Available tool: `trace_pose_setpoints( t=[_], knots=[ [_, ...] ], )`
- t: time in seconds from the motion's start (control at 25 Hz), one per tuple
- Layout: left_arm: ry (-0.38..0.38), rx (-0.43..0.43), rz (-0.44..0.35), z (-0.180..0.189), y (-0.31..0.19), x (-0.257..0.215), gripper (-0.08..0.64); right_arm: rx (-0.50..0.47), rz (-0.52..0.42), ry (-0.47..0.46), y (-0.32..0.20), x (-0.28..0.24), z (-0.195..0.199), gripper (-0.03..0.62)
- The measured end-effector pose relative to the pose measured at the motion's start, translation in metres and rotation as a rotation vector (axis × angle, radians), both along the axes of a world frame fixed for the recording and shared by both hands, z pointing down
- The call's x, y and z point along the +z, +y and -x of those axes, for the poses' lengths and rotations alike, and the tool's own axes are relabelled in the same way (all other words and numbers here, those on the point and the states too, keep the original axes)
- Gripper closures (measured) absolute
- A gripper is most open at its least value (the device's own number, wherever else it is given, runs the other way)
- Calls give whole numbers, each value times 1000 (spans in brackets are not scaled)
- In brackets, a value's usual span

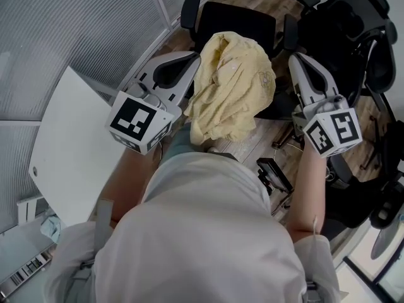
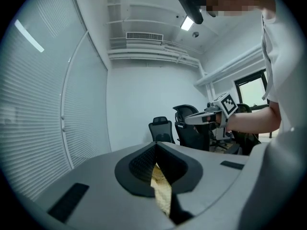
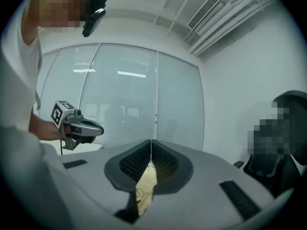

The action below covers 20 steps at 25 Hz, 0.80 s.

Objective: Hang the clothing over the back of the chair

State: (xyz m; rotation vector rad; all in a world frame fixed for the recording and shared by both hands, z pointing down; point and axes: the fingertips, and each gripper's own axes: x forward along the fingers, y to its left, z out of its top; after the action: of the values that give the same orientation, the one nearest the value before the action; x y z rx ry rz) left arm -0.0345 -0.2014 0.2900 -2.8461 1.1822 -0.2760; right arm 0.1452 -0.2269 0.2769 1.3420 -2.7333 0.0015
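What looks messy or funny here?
The yellow clothing is the odd bit. It hangs in a crumpled bunch, pinched at each side by the left gripper and the right gripper, and is not spread over the black chair beyond it. Nothing looks spilled or broken.

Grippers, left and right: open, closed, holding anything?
left gripper: closed, pinching the yellow garment.
right gripper: closed, pinching another part of the same garment.
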Motion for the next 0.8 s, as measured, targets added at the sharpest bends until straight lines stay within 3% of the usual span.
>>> trace_pose_setpoints(
  t=[0.8],
  knots=[
    [136,-80,-119,29,19,-41,548,172,-142,-74,70,-41,-30,572]
  ],
)
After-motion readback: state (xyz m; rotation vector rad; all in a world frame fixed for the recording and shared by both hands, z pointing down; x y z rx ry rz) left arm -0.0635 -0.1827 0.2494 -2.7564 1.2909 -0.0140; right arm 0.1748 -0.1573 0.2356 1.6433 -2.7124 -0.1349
